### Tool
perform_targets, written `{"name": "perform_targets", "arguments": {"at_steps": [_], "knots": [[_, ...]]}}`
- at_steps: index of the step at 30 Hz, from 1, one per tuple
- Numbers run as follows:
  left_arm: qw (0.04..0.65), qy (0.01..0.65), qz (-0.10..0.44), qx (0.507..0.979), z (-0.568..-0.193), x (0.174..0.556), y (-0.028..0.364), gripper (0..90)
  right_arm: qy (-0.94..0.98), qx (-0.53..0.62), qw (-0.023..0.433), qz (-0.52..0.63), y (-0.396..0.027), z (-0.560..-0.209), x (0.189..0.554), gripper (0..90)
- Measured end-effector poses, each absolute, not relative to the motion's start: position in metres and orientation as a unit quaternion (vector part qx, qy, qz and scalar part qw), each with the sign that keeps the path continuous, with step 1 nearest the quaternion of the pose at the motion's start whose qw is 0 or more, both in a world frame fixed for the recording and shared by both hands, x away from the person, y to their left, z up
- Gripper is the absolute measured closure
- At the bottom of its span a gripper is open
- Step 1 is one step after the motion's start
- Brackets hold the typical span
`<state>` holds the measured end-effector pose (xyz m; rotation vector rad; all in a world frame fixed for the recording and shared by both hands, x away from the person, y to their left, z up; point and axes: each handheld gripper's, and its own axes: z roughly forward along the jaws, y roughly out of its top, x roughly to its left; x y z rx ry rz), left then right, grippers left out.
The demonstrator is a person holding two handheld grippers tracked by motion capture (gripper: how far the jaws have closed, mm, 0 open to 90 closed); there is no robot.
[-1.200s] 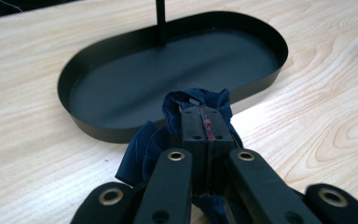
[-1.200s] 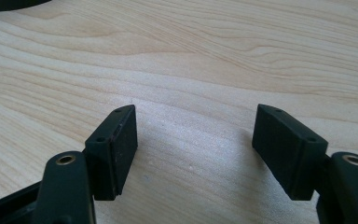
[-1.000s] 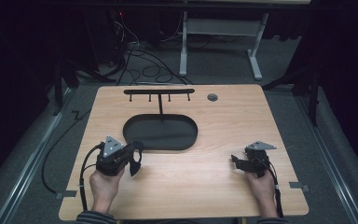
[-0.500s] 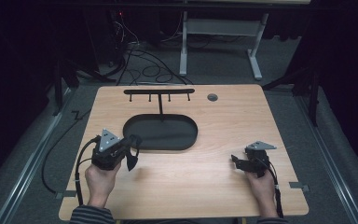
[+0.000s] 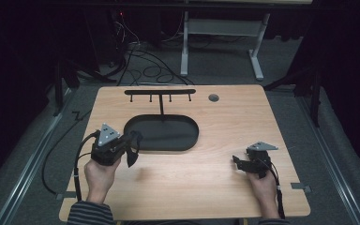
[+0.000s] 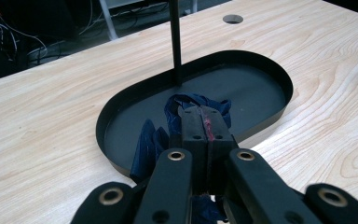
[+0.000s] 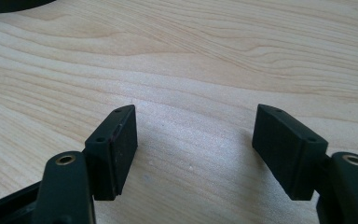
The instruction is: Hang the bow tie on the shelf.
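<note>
Left tool [image 6: 200, 128] clamped on blue cloth [image 6: 145, 147]; keep grip firm, lift toward rack hooks [image 5: 160, 93] above tray [image 5: 187, 143]. Right tool [image 7: 196, 149] wide, idle.

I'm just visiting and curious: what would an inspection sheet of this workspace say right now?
Surface: light wooden table, round hole near the far edge.
Job's things: dark blue cloth pinched in the left gripper; black oval tray with upright hook rack.
Clutter: nothing seen.
Grippers: left gripper with jaws shut on the cloth, at the tray's near left rim; right gripper with jaws open, empty, low over bare wood.
Cables: one trails from each gripper; more lie on the floor.
Surroundings: dark room, grey table legs behind.
</note>
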<state>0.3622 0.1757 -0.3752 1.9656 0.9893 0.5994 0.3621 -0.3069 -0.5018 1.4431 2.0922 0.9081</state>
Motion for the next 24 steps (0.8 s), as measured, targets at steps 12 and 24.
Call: {"name": "perform_targets", "arguments": {"at_steps": [12,24], "knots": [[0.429,0.388,0.232,0.782,-0.363,0.371,0.177,89.8,0.756,0.522,0.219,0.328,-0.307,-0.502,0.362,32.3],[0.440,0.388,0.233,0.776,-0.351,0.384,0.180,89.8,0.757,0.521,0.220,0.329,-0.307,-0.502,0.362,32.3]]}}
